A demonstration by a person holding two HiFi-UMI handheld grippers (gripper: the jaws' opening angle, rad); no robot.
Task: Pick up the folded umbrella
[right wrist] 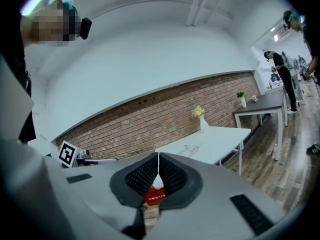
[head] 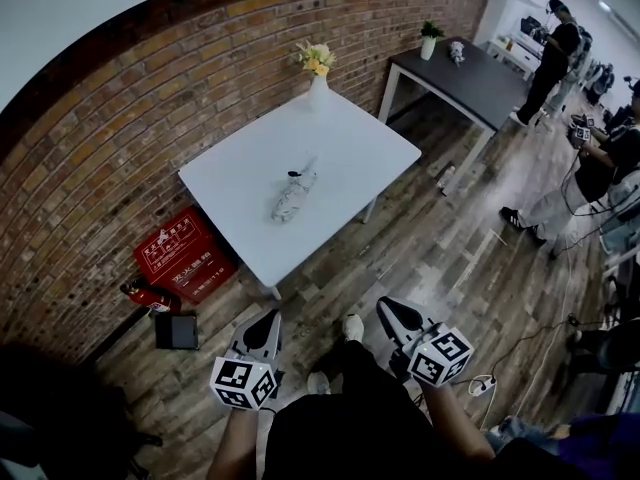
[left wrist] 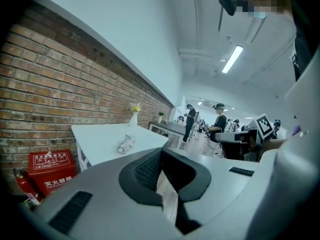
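Left gripper (head: 266,318); umbrella (head: 293,196) on table (head: 345,148), extinguisher (head: 147,294) perhaps beside

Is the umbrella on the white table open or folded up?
Folded up. The umbrella lies as a small rolled bundle on the white table.

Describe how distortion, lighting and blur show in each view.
Head view: fisheye bows the red brick wall into an arc, corners darkened. Left gripper view: the ceiling strip light glares, black vignette at the left edge. Right gripper view: evenly lit, the white rectangular table sharp, edges vignetted.
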